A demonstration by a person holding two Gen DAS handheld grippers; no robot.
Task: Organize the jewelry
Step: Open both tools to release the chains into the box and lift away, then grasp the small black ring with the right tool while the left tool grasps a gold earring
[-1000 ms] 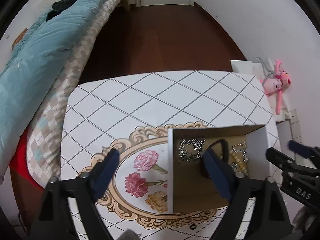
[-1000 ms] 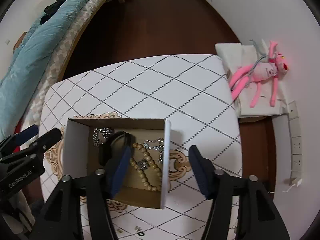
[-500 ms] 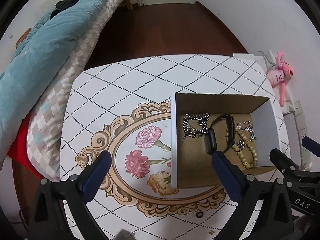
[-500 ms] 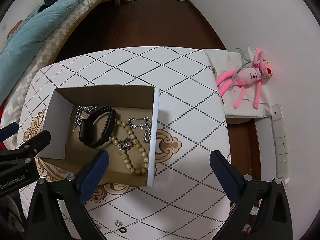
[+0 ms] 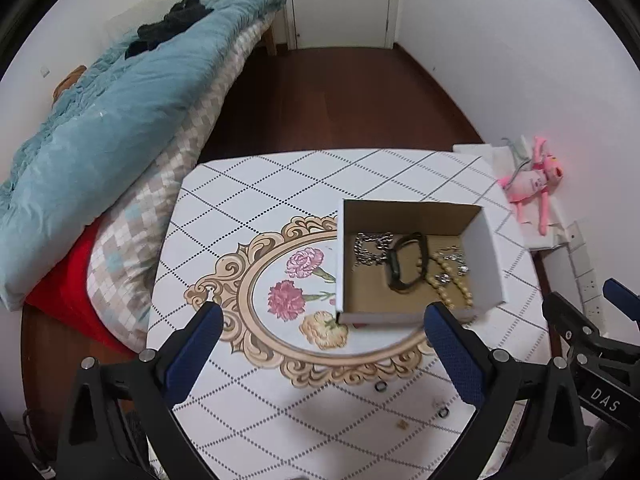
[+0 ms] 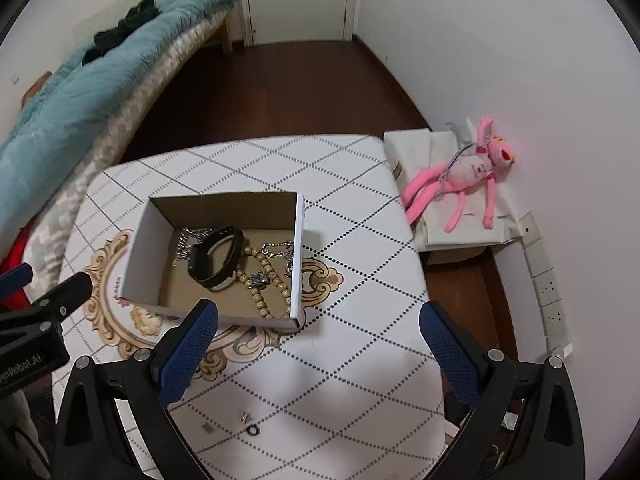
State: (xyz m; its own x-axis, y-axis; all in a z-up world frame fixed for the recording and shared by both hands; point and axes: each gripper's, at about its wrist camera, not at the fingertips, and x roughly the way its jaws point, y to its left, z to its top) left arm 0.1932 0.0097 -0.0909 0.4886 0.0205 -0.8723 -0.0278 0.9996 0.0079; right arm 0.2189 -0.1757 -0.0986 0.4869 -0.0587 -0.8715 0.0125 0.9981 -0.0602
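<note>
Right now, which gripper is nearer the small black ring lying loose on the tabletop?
Probably the right gripper. The black ring lies between its open fingers; in the left wrist view the ring also lies between the left gripper's fingers.

tiny table bits (image 6: 253, 429) unidentifiable, bed (image 5: 100, 152) cropped

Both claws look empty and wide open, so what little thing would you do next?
Probably lower the right claw toward the small black ring lying loose on the table; the box already holds the bracelets, and a few small pieces remain outside.
</note>
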